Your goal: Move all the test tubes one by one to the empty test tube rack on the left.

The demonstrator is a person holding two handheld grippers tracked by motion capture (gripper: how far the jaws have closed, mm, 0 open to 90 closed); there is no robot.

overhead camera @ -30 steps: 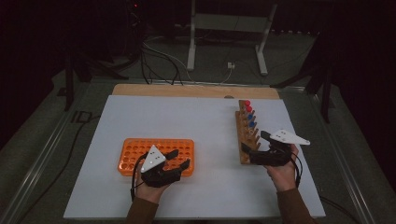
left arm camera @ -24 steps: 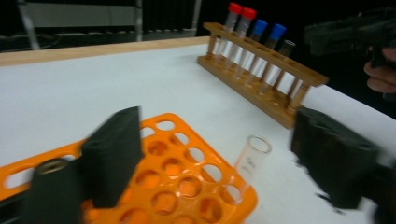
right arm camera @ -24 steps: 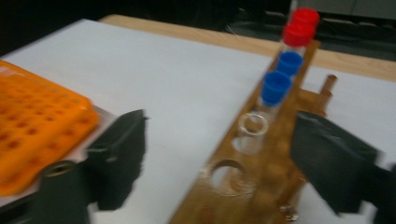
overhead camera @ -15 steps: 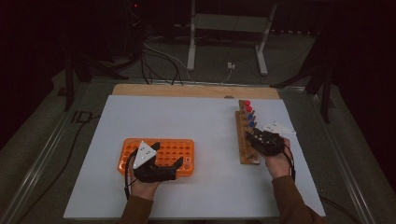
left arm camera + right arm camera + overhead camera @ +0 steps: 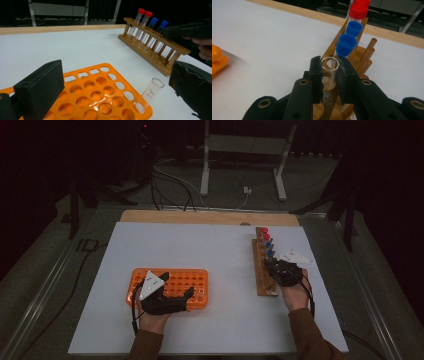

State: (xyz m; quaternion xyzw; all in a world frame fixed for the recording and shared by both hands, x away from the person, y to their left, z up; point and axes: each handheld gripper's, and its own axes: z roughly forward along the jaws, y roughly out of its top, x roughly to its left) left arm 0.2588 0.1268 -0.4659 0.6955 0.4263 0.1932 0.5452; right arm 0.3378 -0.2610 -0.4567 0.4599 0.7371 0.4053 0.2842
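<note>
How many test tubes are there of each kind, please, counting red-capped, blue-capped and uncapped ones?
Red-capped tubes: 2
Blue-capped tubes: 2
Uncapped tubes, one in the right claw, one in the orange rack: 2
Total: 6

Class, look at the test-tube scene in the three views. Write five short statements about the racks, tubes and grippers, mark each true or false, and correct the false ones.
1. The right gripper has its jaws clamped on an open, capless tube in the wooden rack. True.
2. The left gripper is shut on the orange rack. False: its jaws stand wide open over that rack, holding nothing.
3. An uncapped glass tube stands in a corner hole of the orange rack. True.
4. All capped tubes in the wooden rack have green caps. False: two red caps and two blue caps show.
5. The two racks touch each other. False: bare white table lies between them.
</note>
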